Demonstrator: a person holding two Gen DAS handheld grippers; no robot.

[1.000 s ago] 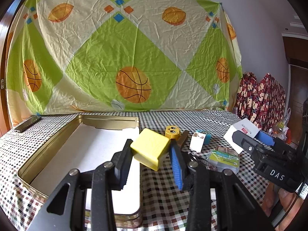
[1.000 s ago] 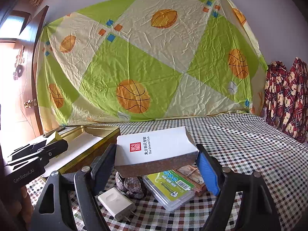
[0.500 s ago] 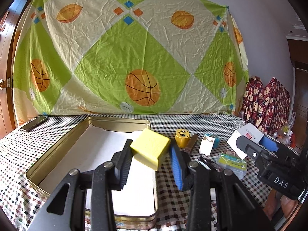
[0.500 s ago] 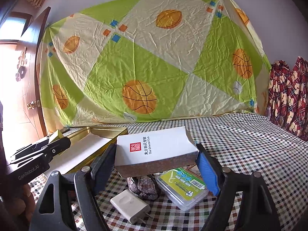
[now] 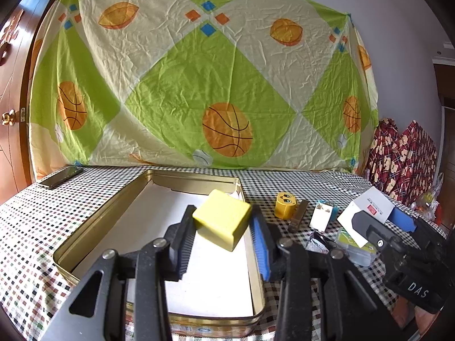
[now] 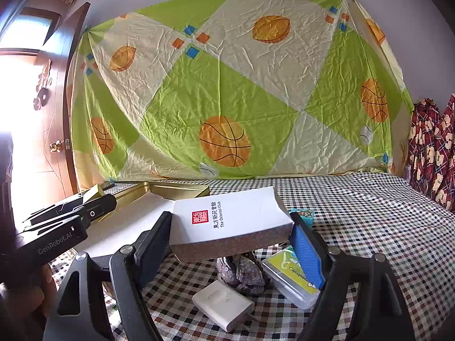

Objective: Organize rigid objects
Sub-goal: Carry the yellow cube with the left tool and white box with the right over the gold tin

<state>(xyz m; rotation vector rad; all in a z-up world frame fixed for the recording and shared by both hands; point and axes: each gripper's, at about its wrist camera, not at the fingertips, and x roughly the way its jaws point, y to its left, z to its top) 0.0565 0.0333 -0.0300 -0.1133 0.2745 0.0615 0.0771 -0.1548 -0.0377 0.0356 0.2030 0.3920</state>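
My left gripper (image 5: 223, 237) is shut on a yellow block (image 5: 223, 218) and holds it above the right part of a shallow gold tin tray (image 5: 93, 227) lined with white paper. My right gripper (image 6: 231, 240) is shut on a white box with a red seal (image 6: 227, 221) and holds it above the checked tablecloth, right of the tray (image 6: 182, 190). The right gripper with its box (image 5: 369, 207) shows at the right of the left wrist view. The left gripper (image 6: 71, 213) shows at the left of the right wrist view.
Loose items lie right of the tray: a yellow round toy (image 5: 285, 205), a small white box (image 5: 321, 216), a white charger (image 6: 223, 305), a crumpled dark wrapper (image 6: 241, 272), a green-labelled clear case (image 6: 293, 278). A phone (image 5: 61, 176) lies at the far left.
My left gripper has moved left with the yellow block, from the tray's right edge to over its inside. My right gripper has drifted slightly with the white box, still held.
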